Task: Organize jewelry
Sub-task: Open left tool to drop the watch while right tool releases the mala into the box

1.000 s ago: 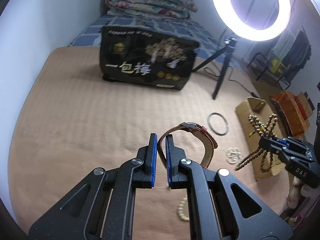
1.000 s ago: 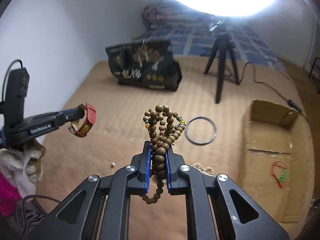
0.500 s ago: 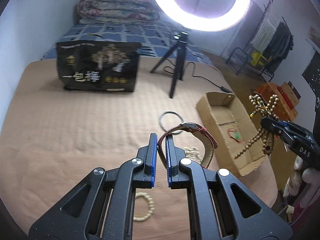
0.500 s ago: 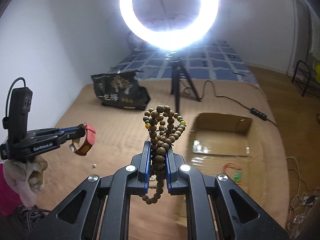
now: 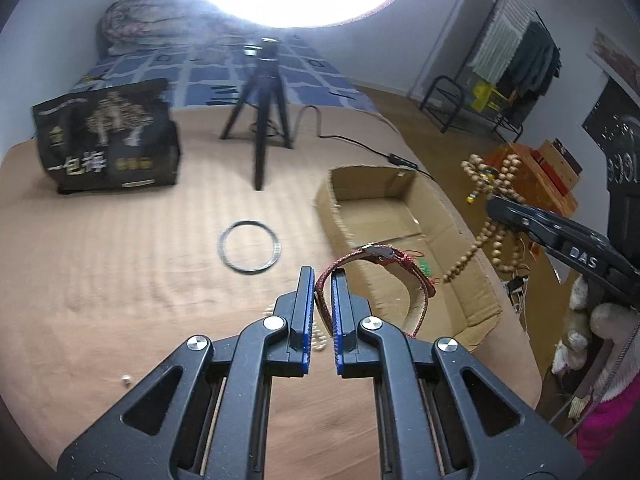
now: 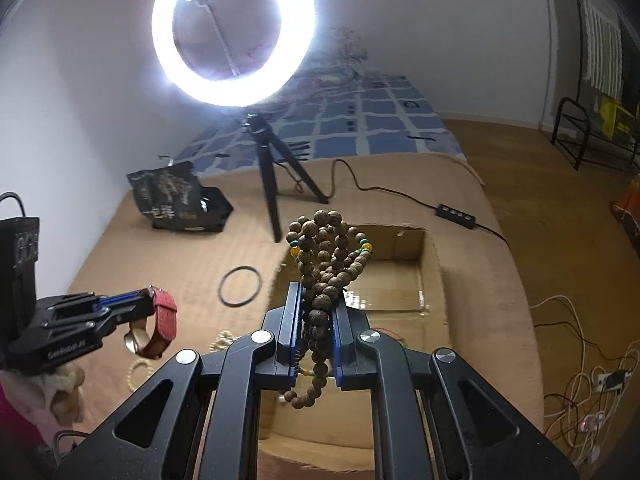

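Two grippers are held above a tan bedspread point(image 5: 120, 272), each pinching jewelry. A red watch strap point(image 5: 404, 276) is clamped between the blue pads of the left gripper point(image 5: 320, 280), its loop hanging over the near corner of an open cardboard box point(image 5: 472, 300). A bunched strand of wooden prayer beads point(image 6: 324, 280) is squeezed in the right gripper point(image 6: 316, 300), held over the same box. Only the right wrist view shows pale bead bracelets point(image 6: 136, 368) lying on the spread below the watch; only the left shows a tiny silver piece point(image 5: 127, 379) near its own fingers. Inside the box, a thin red cord with a green bead point(image 5: 424, 268) is seen. Farther off, a dark bangle point(image 5: 249, 251) lies flat, then a tripod point(image 5: 264, 120) and a black printed bag point(image 5: 108, 140), beneath a glowing ring light point(image 6: 234, 32).
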{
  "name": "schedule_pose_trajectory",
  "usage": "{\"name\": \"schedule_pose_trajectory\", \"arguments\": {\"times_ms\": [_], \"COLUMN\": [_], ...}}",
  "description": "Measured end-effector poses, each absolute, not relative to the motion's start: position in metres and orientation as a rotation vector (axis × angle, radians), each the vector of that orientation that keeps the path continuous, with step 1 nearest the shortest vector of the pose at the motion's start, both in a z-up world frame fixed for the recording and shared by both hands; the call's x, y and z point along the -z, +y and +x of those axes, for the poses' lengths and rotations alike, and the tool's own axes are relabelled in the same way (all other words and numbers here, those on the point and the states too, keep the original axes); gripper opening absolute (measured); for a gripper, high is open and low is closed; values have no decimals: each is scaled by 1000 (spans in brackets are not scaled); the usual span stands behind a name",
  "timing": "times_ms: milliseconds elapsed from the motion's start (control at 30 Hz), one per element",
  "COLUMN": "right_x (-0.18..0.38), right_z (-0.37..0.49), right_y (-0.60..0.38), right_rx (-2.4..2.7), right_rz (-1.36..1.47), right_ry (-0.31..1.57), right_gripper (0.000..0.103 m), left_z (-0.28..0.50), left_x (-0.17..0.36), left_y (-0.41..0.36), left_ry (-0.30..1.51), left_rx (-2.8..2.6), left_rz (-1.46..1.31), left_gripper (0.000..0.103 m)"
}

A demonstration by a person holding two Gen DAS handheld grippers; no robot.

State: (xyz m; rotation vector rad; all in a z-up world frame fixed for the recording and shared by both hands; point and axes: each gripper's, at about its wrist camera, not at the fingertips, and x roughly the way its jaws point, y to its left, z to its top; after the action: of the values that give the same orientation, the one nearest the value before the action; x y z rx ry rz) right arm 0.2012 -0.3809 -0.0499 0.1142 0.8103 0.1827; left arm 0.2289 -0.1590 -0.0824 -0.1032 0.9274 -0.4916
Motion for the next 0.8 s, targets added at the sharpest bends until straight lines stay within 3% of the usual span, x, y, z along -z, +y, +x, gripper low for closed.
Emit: {"name": "schedule_pose_trajectory", "arguments": {"times_ms": [333, 800], "right_x": [67, 92], "right_z": [220, 233], "right_y": [-402, -418], "right_rx": [-161, -153], "right_rz": [109, 122], "right_ry": [832, 873], "right_gripper": [11, 11], "left_z": [230, 233], "left_x": [100, 115], "left_y": [-223, -251], "left_ry": [953, 997], "left_rx": [551, 566], "left_rz": [-58, -35], "left_gripper": [6, 6]}}
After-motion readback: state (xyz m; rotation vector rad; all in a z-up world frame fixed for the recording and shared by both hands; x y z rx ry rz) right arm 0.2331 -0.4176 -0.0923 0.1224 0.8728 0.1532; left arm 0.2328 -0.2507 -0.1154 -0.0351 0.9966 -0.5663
